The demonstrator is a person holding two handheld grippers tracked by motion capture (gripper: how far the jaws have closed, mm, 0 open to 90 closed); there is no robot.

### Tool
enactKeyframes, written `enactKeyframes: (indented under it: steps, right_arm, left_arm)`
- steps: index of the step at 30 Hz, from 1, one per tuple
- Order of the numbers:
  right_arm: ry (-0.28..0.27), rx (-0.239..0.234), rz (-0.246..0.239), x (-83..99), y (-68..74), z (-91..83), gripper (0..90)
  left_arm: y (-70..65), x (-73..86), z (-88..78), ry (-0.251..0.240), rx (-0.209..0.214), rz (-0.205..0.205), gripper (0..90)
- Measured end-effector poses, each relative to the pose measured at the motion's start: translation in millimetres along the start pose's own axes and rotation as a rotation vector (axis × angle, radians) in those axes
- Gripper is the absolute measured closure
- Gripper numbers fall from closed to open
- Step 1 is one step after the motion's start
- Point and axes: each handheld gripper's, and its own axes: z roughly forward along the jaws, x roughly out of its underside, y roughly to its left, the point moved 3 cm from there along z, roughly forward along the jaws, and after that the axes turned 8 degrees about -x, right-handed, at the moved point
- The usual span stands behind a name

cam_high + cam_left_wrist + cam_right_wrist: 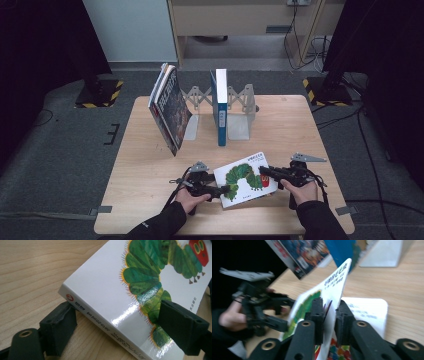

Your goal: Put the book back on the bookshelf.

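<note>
Book (245,178) | green caterpillar cover art | spine lettering too small to read

Picture book (245,178): white hardcover, green caterpillar illustrated on front; cover apparently lifted open, near table's front edge.

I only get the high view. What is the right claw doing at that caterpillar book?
Observer: In the right gripper view, the right claw is shut on the front cover of the caterpillar book, which is lifted off the white page beneath.
Operator: And the left claw?
Observer: In the left gripper view, the left claw straddles the book's spine corner, with one jaw beside the spine and one over the cover. I cannot tell whether they press.
Operator: Anything on the spine?
Observer: Small dark characters and a red logo.
</note>
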Motion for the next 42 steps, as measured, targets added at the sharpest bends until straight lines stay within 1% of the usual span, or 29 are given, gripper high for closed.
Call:
enactKeyframes:
  steps: [1, 3, 4, 5, 6, 7, 8, 10, 12, 17, 20, 23, 25, 28, 30, 34, 38, 42]
  right_arm:
    - [0.025, 0.034, -0.015, 2.1, -1.4, 1.3, 72.6]
    - [0.059, 0.074, -0.027, 5.6, -3.5, 3.4, 68.0]
    - [0.087, 0.098, -0.031, 8.0, -4.8, 5.2, 66.0]
    - [0.099, 0.111, -0.041, 9.2, -5.7, 6.2, 64.1]
    - [0.117, 0.125, -0.04, 11.0, -6.0, 7.9, 61.5]
    - [0.137, 0.136, -0.048, 12.4, -7.2, 9.1, 60.5]
    - [0.151, 0.147, -0.047, 14.1, -7.8, 10.5, 58.1]
    - [0.186, 0.162, -0.048, 17.8, -9.3, 13.4, 56.7]
    - [0.196, 0.159, -0.046, 19.5, -10.3, 15.3, 56.4]
    - [0.196, 0.152, -0.046, 19.7, -9.3, 16.2, 56.3]
    - [0.196, 0.149, -0.055, 19.4, -9.0, 16.6, 56.1]
    - [0.193, 0.144, -0.068, 18.9, -8.3, 17.1, 55.3]
    - [0.182, 0.133, -0.072, 17.9, -7.0, 17.3, 54.2]
    - [0.173, 0.125, -0.094, 16.4, -5.7, 17.5, 54.0]
    - [0.163, 0.117, -0.094, 15.4, -4.3, 17.3, 53.7]
    - [0.141, 0.12, -0.108, 13.1, -3.9, 16.3, 52.2]
    - [0.136, 0.129, -0.116, 12.8, -3.4, 15.8, 51.0]
    - [0.13, 0.135, -0.121, 13.1, -2.5, 16.4, 49.1]
  left_arm:
    - [0.0, 0.0, -0.1, 0.0, -0.003, 0.004, 16.3]
    - [0.0, 0.2, -0.2, 0.0, -0.012, 0.018, 18.3]
    - [0.0, 0.2, -0.2, 0.002, -0.014, 0.022, 19.1]
    - [-0.1, 0.3, -0.1, 0.0, -0.017, 0.025, 19.5]
    - [-0.1, 0.3, -0.1, 0.0, -0.019, 0.029, 20.0]
    - [-0.1, 0.3, -0.1, 0.0, -0.022, 0.033, 20.7]
    - [-0.2, 0.3, -0.1, 0.0, -0.023, 0.035, 21.1]
    - [-0.7, 0.4, 0.0, 0.001, -0.022, 0.037, 21.1]
    - [-1.5, 0.5, 0.2, 0.002, -0.016, 0.037, 21.4]
    - [-0.6, -0.1, -0.5, 0.008, -0.015, 0.034, 23.1]
    - [-0.8, -0.4, -0.7, 0.014, -0.011, 0.032, 23.2]
    - [-1.9, -1.0, -1.6, 0.009, -0.006, 0.031, 23.5]
    - [-2.8, -2.4, -3.3, -0.002, 0.003, 0.026, 24.9]
    - [-4.4, -5.0, -6.7, -0.019, -0.001, 0.027, 27.5]
    - [-4.6, -6.8, -9.1, -0.035, 0.0, 0.022, 30.4]
    - [-5.4, -9.6, -13.5, -0.066, 0.005, 0.025, 36.6]
    - [-6.9, -9.5, -14.9, -0.069, 0.001, 0.028, 38.9]
    - [-7.0, -9.6, -16.5, -0.071, 0.01, 0.003, 42.2]
